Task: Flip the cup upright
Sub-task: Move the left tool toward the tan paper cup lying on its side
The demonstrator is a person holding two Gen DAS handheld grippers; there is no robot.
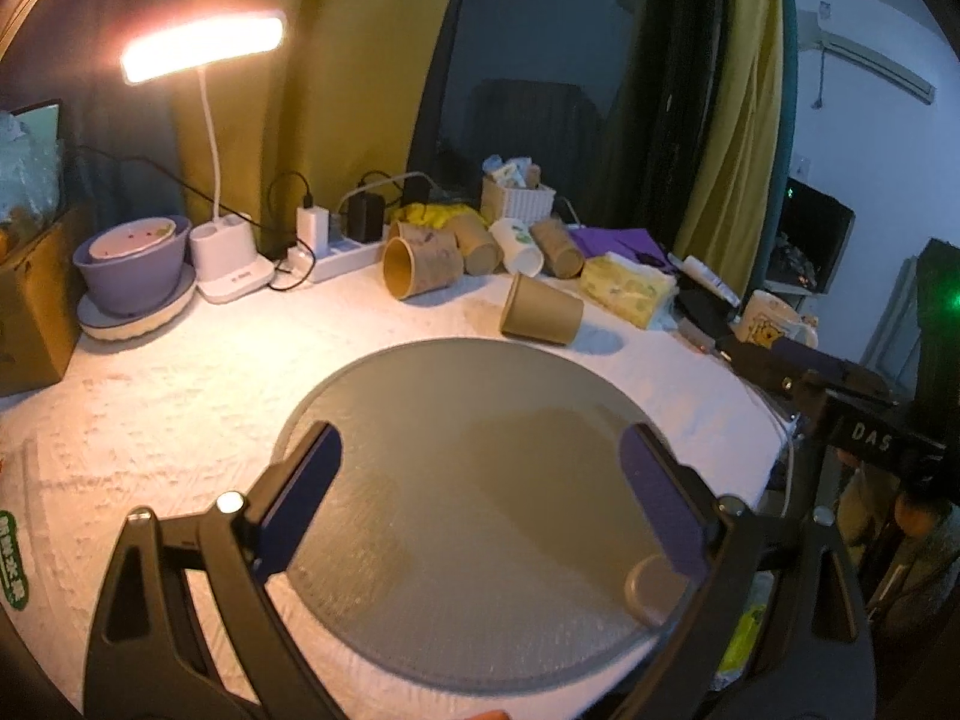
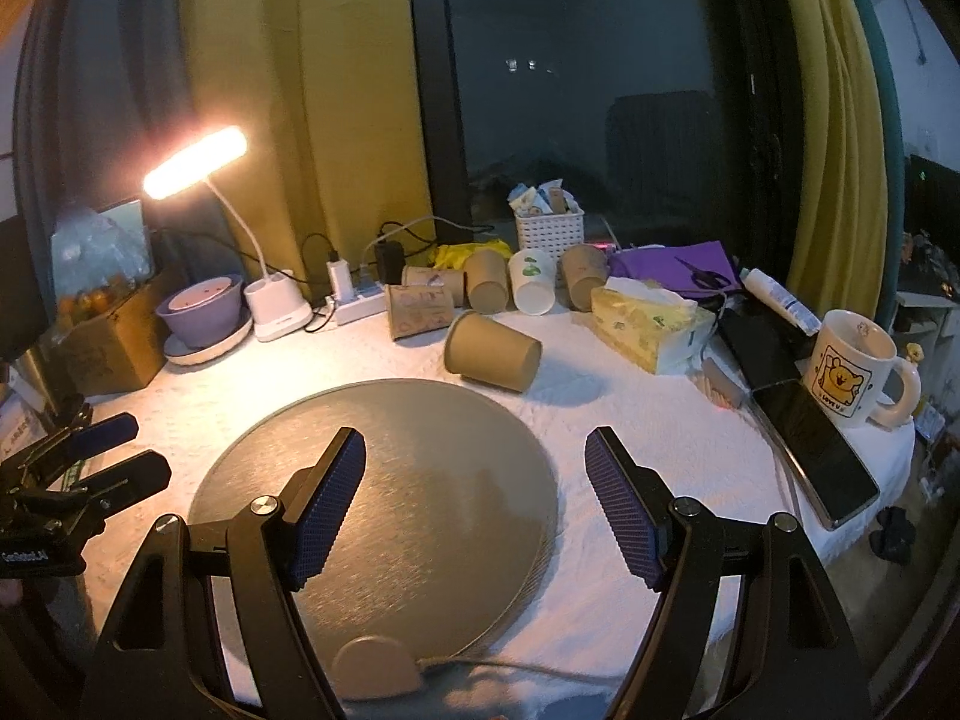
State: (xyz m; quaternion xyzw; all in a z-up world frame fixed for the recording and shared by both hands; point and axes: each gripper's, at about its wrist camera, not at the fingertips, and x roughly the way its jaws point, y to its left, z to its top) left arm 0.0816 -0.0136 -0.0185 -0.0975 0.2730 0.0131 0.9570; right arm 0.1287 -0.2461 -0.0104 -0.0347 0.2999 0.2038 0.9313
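Note:
A plain brown paper cup (image 1: 542,311) lies on its side on the white cloth just beyond the round grey mat (image 1: 480,510); it also shows in the right wrist view (image 2: 493,358), mouth to the left. My left gripper (image 1: 480,450) is open and empty over the mat, well short of the cup. My right gripper (image 2: 474,459) is open and empty over the mat's right part (image 2: 372,510), also short of the cup. The left gripper shows at the left edge of the right wrist view (image 2: 120,447).
Several more paper cups (image 2: 504,285) lie along the back by a power strip (image 2: 354,303). A lit desk lamp (image 2: 198,159), purple bowl (image 2: 204,306), tissue pack (image 2: 651,324), phone (image 2: 810,450) and bear mug (image 2: 852,369) surround the mat.

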